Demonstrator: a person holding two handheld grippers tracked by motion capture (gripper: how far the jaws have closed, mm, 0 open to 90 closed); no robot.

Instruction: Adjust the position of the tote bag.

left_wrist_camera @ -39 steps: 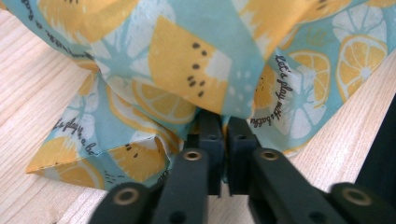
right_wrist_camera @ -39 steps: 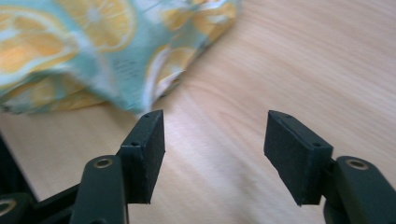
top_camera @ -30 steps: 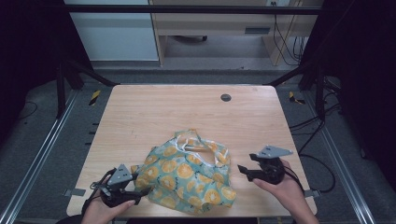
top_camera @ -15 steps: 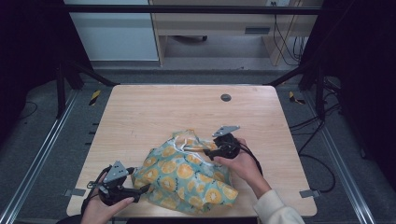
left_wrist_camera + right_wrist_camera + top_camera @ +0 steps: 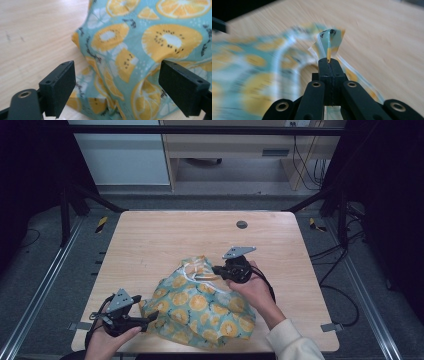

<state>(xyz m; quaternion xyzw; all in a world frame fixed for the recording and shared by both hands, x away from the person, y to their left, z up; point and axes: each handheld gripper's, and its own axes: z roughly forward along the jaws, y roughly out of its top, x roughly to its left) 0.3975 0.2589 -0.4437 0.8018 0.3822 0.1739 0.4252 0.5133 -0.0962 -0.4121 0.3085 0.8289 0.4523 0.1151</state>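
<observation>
A teal cloth bag (image 5: 205,307) printed with orange slices lies crumpled on the near half of the wooden table (image 5: 165,240). My right gripper (image 5: 216,269) sits at the bag's top edge, beside its white drawstring (image 5: 192,272). In the right gripper view the jaws are pressed together with a fold of the bag's fabric (image 5: 329,40) pinched between them. My left gripper (image 5: 148,321) rests at the bag's near-left corner. In the left gripper view its jaws stand wide apart, and the bag (image 5: 140,50) bulges just ahead of them, not gripped.
A small dark round disc (image 5: 242,224) sits in the tabletop near the far edge. Metal frame rails (image 5: 45,280) run along both sides of the table. Bare wood stretches across the far half.
My right gripper travelled from the table's right side leftward to the bag's top edge and shut on the fabric. The left gripper stayed by the bag's near-left corner.
</observation>
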